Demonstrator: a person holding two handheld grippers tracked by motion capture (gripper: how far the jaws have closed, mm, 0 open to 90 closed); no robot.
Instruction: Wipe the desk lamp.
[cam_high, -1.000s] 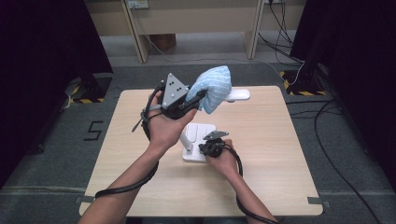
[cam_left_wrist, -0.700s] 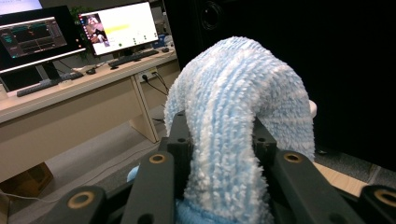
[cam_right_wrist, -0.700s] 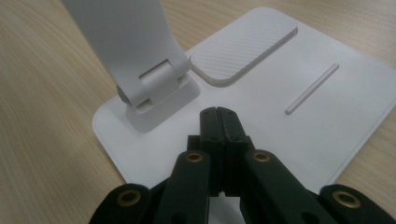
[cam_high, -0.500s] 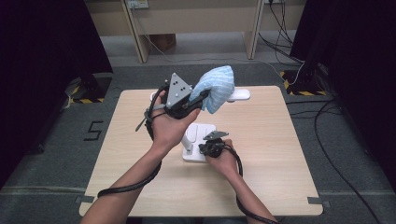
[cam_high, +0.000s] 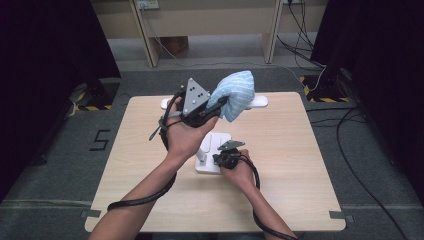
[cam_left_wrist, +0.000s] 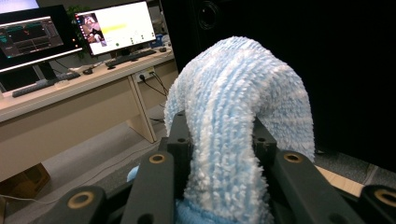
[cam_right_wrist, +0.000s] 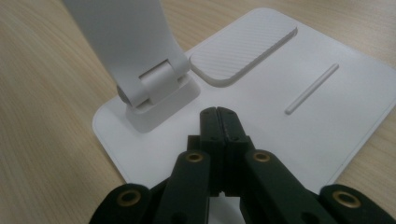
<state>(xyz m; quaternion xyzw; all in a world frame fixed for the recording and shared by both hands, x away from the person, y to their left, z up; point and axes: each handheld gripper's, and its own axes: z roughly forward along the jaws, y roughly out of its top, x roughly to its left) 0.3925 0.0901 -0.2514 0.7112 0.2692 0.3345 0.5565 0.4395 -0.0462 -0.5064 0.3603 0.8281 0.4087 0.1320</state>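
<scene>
Still cloth (cam_high: 236, 93) in left claw (cam_high: 216, 109), unmoved.

— Looking at the left gripper (cam_high: 212, 111): wearing a grey three-cornered plate dotted with screws, trailing a thick black cable.

— And the right gripper (cam_right_wrist: 218, 114): showing black jaws, brass-ringed pivots, a looping black cable too. Wearing no sleeves, forearms bare.

1. White stand (cam_high: 214, 154) occupies the bench (cam_high: 300, 165) centre, its upright arm (cam_right_wrist: 126, 42) blocking passage just ahead of the right tool (cam_right_wrist: 218, 114).
2. Bare bench lies open right of the stand.
</scene>
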